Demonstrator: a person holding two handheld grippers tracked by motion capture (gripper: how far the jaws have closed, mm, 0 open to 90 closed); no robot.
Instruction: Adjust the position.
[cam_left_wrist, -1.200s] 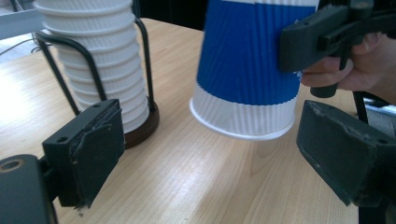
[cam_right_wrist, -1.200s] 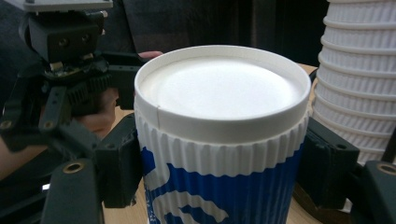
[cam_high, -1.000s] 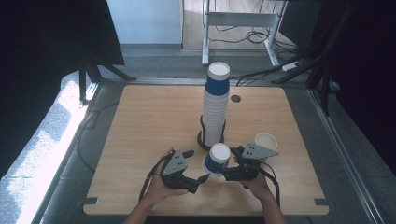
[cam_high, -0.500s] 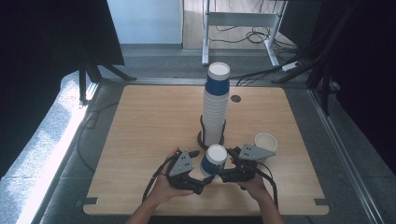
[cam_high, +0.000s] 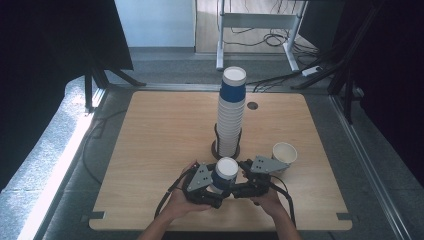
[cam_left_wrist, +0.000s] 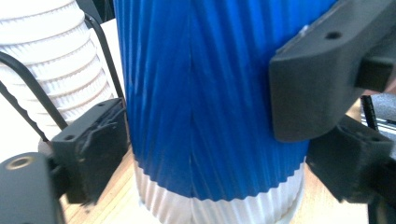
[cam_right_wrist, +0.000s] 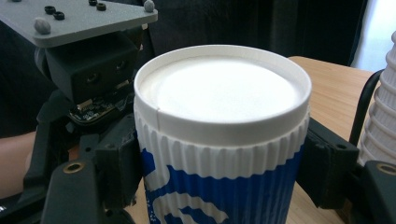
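Observation:
An upside-down ribbed paper cup (cam_high: 226, 172), blue with white bands, is near the table's front edge between both grippers. My left gripper (cam_high: 216, 188) comes at it from the left. Its jaws have just been closing and now press the blue wall (cam_left_wrist: 210, 116) from both sides. My right gripper (cam_high: 238, 187) comes from the right, shut on the same cup (cam_right_wrist: 219, 140) just under its white upturned base. The left gripper's grey plate (cam_right_wrist: 79, 21) shows behind the cup in the right gripper view.
A tall stack of white cups (cam_high: 231, 115) topped by a blue one stands in a black wire holder (cam_high: 217, 147) just behind the grippers. One upright white cup (cam_high: 284, 154) sits to the right. The wooden table (cam_high: 150, 150) has a cable hole (cam_high: 252, 106) at the back.
The left gripper has drawn in against the cup and its jaws have closed onto it. The cup and the right gripper have hardly shifted.

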